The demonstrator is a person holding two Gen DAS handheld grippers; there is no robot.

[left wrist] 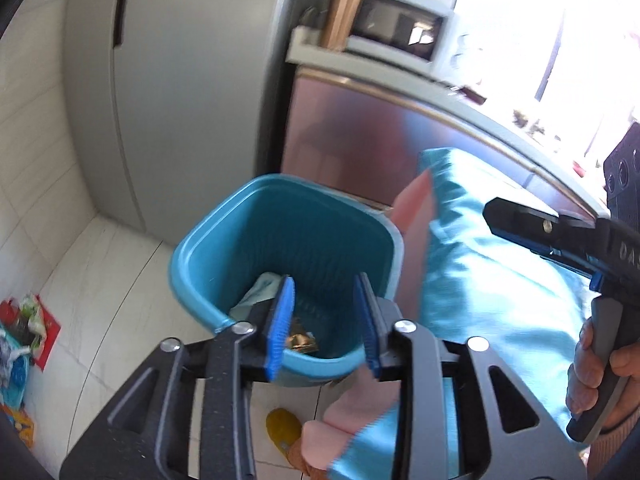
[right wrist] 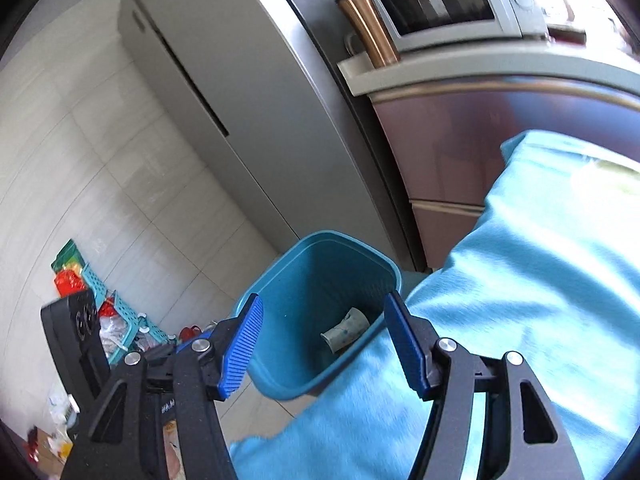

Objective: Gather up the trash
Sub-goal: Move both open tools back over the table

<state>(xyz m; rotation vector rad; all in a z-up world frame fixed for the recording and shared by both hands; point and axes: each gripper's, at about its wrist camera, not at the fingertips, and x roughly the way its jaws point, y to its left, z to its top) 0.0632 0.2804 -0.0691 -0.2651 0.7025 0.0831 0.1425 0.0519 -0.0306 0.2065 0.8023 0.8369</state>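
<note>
A teal trash bin [left wrist: 182, 264] stands on the floor beside a table draped in blue cloth [left wrist: 500, 280]. In the bin lie a pale crumpled paper cup [right wrist: 346, 328] and a gold wrapper [left wrist: 301, 340]. My left gripper [left wrist: 324, 292] hangs over the bin's near rim, open, with nothing between its blue pads. My right gripper [right wrist: 324, 308] is also above the bin [right wrist: 272, 268], open and empty. In the left wrist view the right gripper [left wrist: 496, 216] reaches in from the right over the cloth, held by a hand [left wrist: 592, 372].
A tall grey fridge [left wrist: 168, 100] and a steel-fronted counter [left wrist: 360, 132] with a microwave [right wrist: 436, 0] stand behind the bin. A teal basket [right wrist: 120, 320] with mixed wrappers sits on the tiled floor at the left. A yellow slipper [left wrist: 282, 428] lies below the bin.
</note>
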